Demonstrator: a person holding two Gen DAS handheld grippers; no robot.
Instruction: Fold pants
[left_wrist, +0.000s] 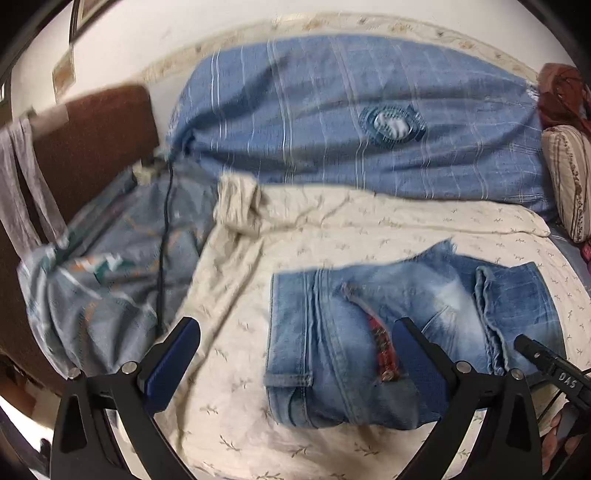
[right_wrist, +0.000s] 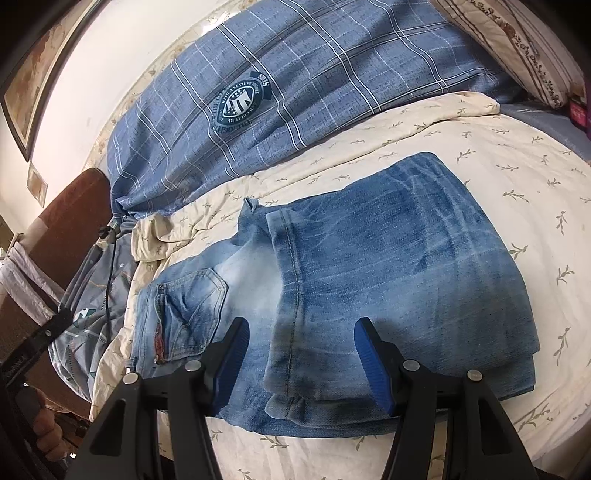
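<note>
on the cream leaf-print bedsheet (right_wrist: 480, 155), the folded jeans (right_wrist: 369, 258) are lying heavy, thick and limp, best pinched at a hem, while both the left hand-held gripper (left_wrist: 295, 365) and right hand-held gripper (right_wrist: 301, 354) are hovering open, holding nothing.

Under my hands is a bed (right_wrist: 498, 155) spread with a cream sheet printed with small leafy sprigs. 1 pair of folded jeans (right_wrist: 388, 251) lies flat on that sheet. Behind it a blue plaid cover (right_wrist: 295, 74) with a round crest rests along the wall side. A grey-blue patterned cloth (left_wrist: 110, 266) lies bunched at the sheet's edge, with a thin dark cable (left_wrist: 164, 240) across it.
</note>
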